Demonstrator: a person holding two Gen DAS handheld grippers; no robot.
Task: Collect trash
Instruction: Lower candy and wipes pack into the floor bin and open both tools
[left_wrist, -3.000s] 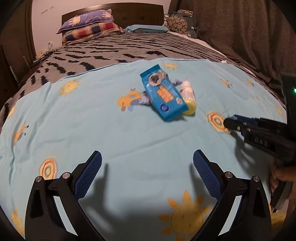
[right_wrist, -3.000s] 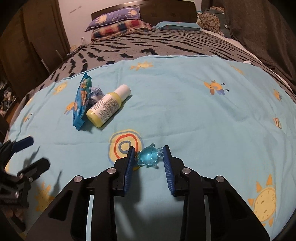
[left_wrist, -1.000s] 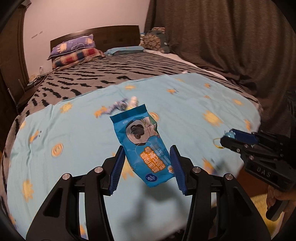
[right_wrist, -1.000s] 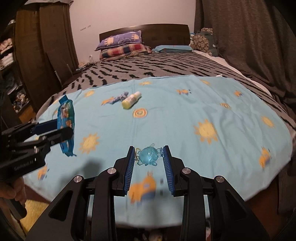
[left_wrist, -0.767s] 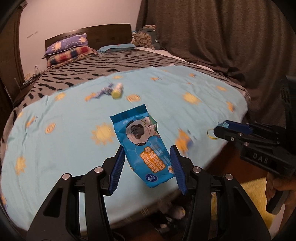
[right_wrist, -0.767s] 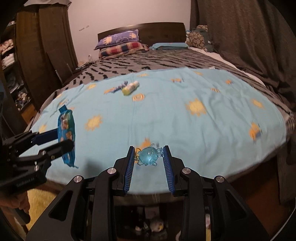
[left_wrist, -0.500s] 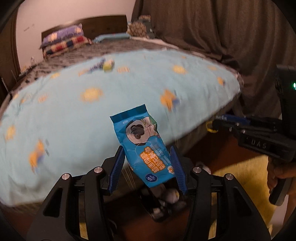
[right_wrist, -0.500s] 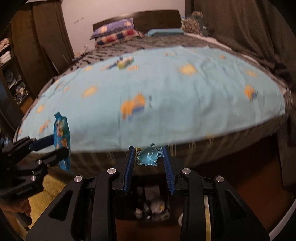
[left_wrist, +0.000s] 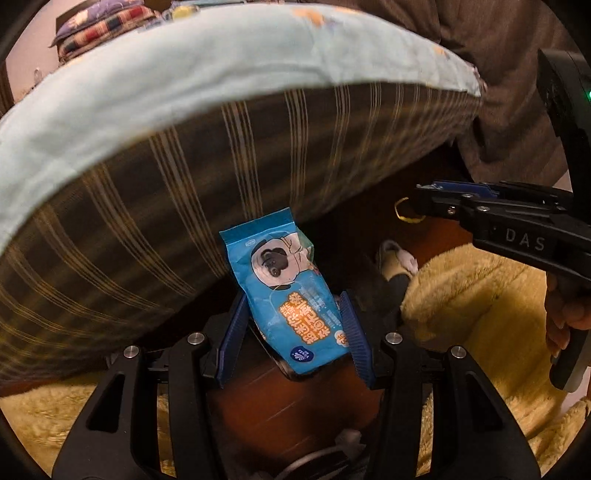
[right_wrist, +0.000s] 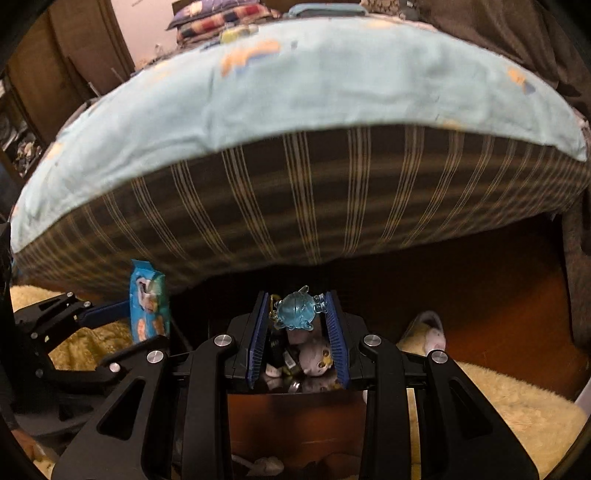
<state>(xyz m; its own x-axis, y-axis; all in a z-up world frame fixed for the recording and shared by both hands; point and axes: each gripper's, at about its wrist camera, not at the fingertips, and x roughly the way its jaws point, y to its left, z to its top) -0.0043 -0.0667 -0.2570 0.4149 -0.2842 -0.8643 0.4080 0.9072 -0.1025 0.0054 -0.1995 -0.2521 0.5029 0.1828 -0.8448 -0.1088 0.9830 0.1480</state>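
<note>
My left gripper (left_wrist: 293, 332) is shut on a blue wipes packet (left_wrist: 286, 291) with a dog picture and orange lettering, held in the air beside the bed's edge. The packet also shows edge-on in the right wrist view (right_wrist: 149, 306). My right gripper (right_wrist: 295, 317) is shut on a small clear blue turtle-shaped trinket (right_wrist: 297, 312) with a gold ring. It hangs above a dark bin (right_wrist: 295, 398) on the floor that holds several small items. The right gripper shows at the right of the left wrist view (left_wrist: 461, 201).
The bed (right_wrist: 314, 206) with a light blue sheet and striped brown side fills the upper view. A yellow fluffy rug (left_wrist: 480, 314) lies on the brown floor. A slipper (right_wrist: 424, 330) lies right of the bin. A dark curtain (left_wrist: 498, 74) hangs at the right.
Both grippers have moved back off the bed and down toward the floor, each carrying its item. The bin has come into view below the right gripper.
</note>
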